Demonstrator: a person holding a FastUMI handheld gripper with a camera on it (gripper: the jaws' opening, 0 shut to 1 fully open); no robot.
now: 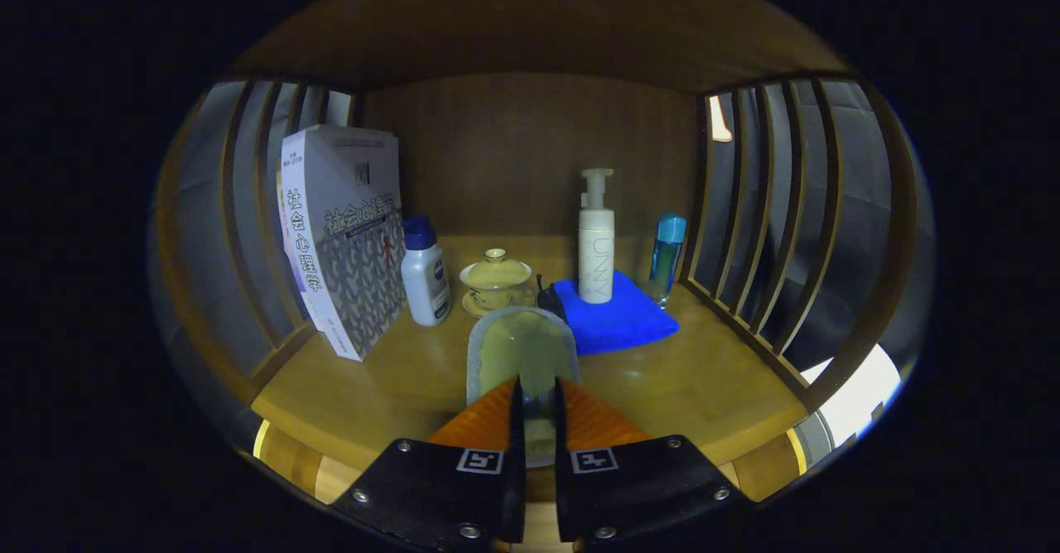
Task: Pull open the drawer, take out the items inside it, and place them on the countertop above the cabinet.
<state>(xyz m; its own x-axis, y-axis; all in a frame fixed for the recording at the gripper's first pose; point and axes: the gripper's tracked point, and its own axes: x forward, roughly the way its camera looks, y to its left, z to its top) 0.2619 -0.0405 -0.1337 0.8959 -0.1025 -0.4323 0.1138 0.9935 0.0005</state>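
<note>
We've the gripper (538, 408) clamped on a clear pouch (522, 354) — set it gently on the countertop (704, 379), near the lidded teacup (496, 281).

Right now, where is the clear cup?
Gripper view: the clear cup is clamped between the jaws over the wooden countertop, ahead of the lidded teacup and blue cloth.

The wooden counter (397, 379) is gleaming smooth and glossy; a blue cloth (617, 321) is looking soft and matt; the translucent plastic pouch (522, 354) pinched between the fingers (489, 420) is shining.
</note>
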